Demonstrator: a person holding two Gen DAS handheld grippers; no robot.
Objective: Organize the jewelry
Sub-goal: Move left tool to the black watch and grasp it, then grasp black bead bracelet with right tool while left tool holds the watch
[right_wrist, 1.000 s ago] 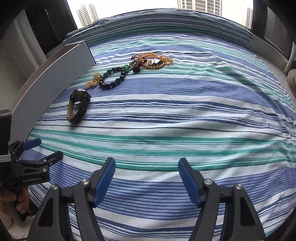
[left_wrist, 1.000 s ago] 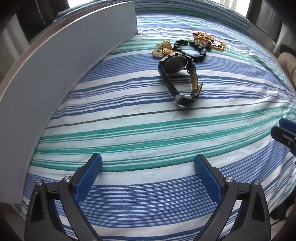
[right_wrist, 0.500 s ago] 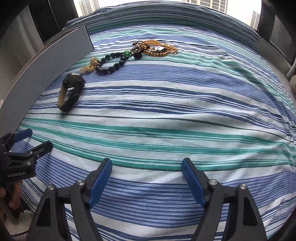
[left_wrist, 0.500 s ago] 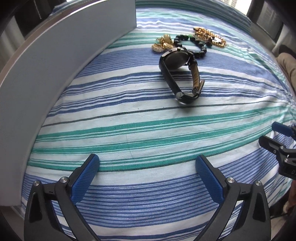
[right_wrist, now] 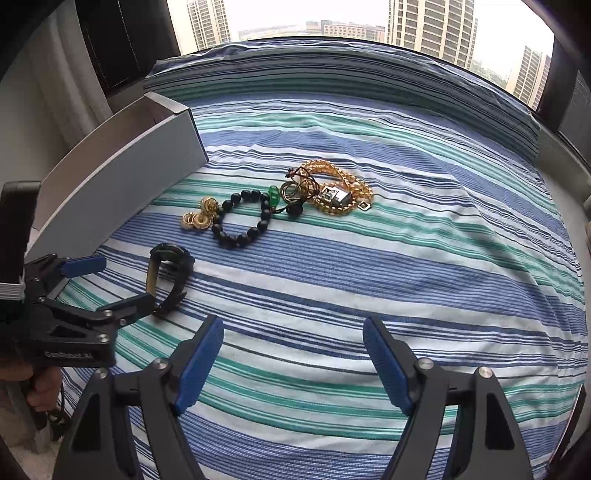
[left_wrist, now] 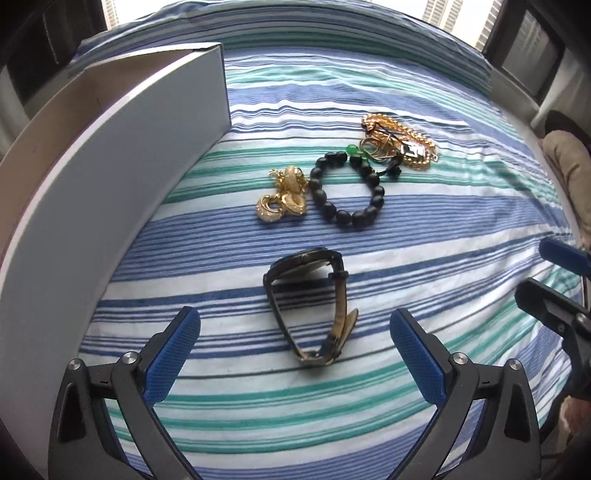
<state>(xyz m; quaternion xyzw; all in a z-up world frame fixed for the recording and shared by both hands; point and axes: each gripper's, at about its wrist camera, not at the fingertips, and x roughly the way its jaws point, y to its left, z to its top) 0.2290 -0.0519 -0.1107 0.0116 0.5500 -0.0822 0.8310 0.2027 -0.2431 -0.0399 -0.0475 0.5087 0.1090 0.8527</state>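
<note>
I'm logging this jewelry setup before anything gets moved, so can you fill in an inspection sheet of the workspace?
Surface: striped sheet, wrinkled.
Job's things: watch nearest; black bead bracelet, gold earrings and gold chain tangle lie beyond; grey box at the left.
Clutter: nothing seen.
Grippers: left hand-held gripper open, the watch's clasp end between its fingers, untouched; right hand-held gripper open, empty.
Cables: nothing seen.
Surroundings: window, high-rise buildings outside.
</note>
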